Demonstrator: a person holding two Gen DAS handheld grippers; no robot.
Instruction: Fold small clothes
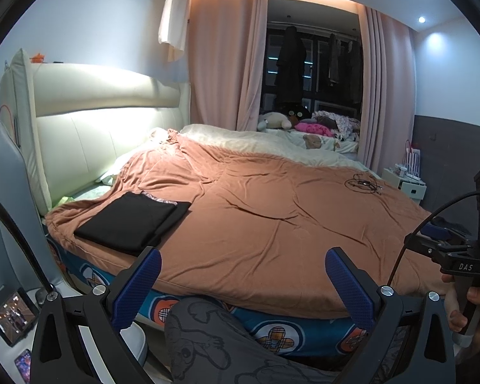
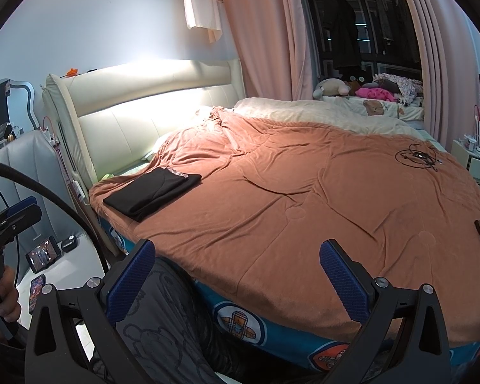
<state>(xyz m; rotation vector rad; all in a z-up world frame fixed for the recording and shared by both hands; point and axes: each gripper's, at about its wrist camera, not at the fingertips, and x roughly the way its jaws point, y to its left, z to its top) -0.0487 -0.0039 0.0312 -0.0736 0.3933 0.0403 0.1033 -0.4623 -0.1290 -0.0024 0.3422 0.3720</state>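
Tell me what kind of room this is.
A bedroom, almost certainly: a large bed with an orange blanket and padded headboard, pink curtains at a dark window, and a folded black garment lying on the blanket.

Your left gripper (image 1: pixel 243 283): black frame, blue textured pads (image 1: pixel 348 288), silver screws (image 1: pixel 386 290), black cable (image 1: pixel 19 240) at frame left. Your right gripper (image 2: pixel 236 275): identical build. Your trousers (image 1: pixel 208 342): grey, cartoon line-print, bottom centre.
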